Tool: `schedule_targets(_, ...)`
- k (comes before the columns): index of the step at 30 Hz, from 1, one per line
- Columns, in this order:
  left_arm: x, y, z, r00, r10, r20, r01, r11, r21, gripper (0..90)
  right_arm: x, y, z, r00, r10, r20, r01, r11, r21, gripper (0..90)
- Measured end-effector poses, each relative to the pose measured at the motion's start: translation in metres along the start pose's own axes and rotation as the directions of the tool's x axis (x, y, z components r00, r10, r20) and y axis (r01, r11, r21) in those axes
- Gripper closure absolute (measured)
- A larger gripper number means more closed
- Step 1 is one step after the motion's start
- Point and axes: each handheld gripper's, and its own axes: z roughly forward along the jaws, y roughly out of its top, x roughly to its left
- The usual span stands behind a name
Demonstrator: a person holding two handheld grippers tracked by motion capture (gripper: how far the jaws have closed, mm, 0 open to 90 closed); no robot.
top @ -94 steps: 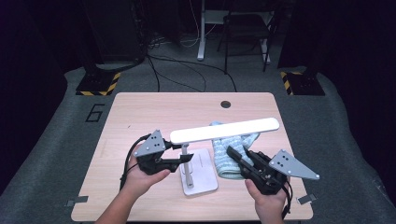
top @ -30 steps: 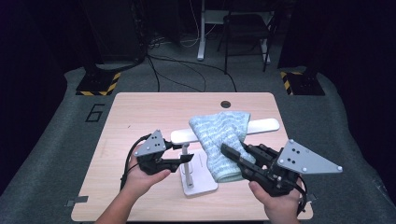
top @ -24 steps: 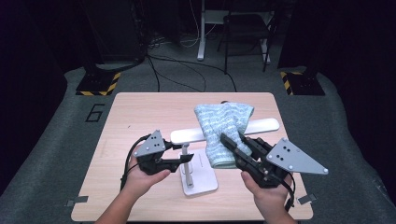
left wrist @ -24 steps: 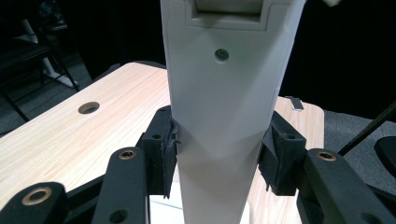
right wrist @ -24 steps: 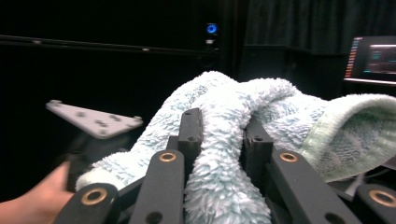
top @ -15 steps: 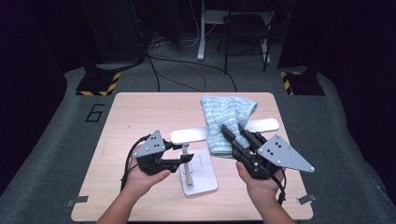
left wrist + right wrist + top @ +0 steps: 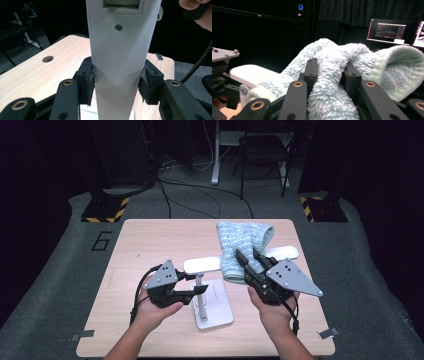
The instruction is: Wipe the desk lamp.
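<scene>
A white lamp stands on its flat base [image 7: 216, 309], with a thin post [image 7: 199, 286] and a long horizontal bar [image 7: 202, 265] on top. My left gripper [image 7: 200, 291] is shut on the post [image 7: 117, 62], one pad pressing each side. A fluffy light-blue towel [image 7: 240, 242] lies draped across the middle of the bar, hiding that part. My right gripper [image 7: 246, 256] reaches into the towel's near edge. A fold of towel [image 7: 332, 82] sits between its jaws [image 7: 330, 67]. These have just been opening, and the pads still touch the pile. The bar's end [image 7: 252, 72] shows at left.
The wooden table [image 7: 150, 240] has a cable hole [image 7: 47, 59] toward its far side. Behind the table are a chair [image 7: 265, 150], floor cables and striped stand feet. Lit monitors [image 7: 389, 31] stand beyond the towel.
The right gripper lifted the towel from the table, carried it forward and left, and lowered it onto the lamp's bar. The left gripper and the lamp stayed put.
</scene>
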Motion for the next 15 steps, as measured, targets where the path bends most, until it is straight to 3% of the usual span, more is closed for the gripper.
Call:
schedule_targets(8,-0.001,0.0,0.0,1.0,-0.008,-0.005,0.008,1.0,-0.002,52.6,-0.018,-0.002,-0.008,0.9995,-0.004,0.031,0.003,1.0,0.024,71.5)
schedule_targets(15,0.0,-0.001,0.001,1.0,-0.006,-0.003,0.006,0.9999,-0.009,52.6,-0.053,-0.004,-0.025,0.9954,0.024,0.092,-0.03,0.998,0.062,72.4)
